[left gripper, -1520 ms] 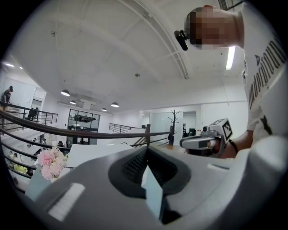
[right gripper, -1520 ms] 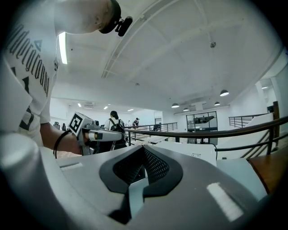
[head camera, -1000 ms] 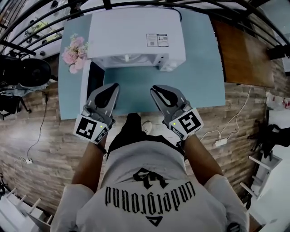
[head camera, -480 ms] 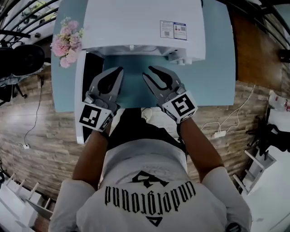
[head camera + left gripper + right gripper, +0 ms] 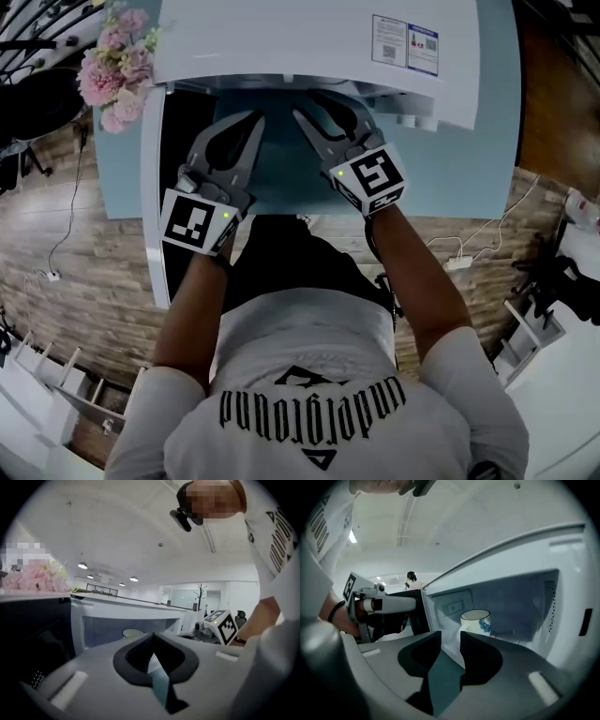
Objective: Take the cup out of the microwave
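Note:
A white cup (image 5: 476, 620) with a blue flower print stands inside the open white microwave (image 5: 300, 37); the head view hides it under the microwave's top. My right gripper (image 5: 451, 641) points at the cavity in front of the cup, not touching it. Its jaws have just been opening, and they stand apart with nothing between them. It also shows as the right gripper (image 5: 317, 105) at the cavity mouth. My left gripper (image 5: 255, 120) is beside it on the left, shut and empty; the left gripper (image 5: 152, 641) faces the cavity and its glass turntable (image 5: 132, 633).
The microwave door (image 5: 173, 187) hangs open to the left, close beside my left gripper. Pink flowers (image 5: 111, 75) stand at the microwave's left on the light blue table (image 5: 487, 169). A power strip (image 5: 459, 264) with cables lies on the wooden floor at right.
Both grippers have moved forward and down to the microwave's opening. The right gripper's jaws, shut a second ago, now stand apart. The left gripper's jaws stay shut.

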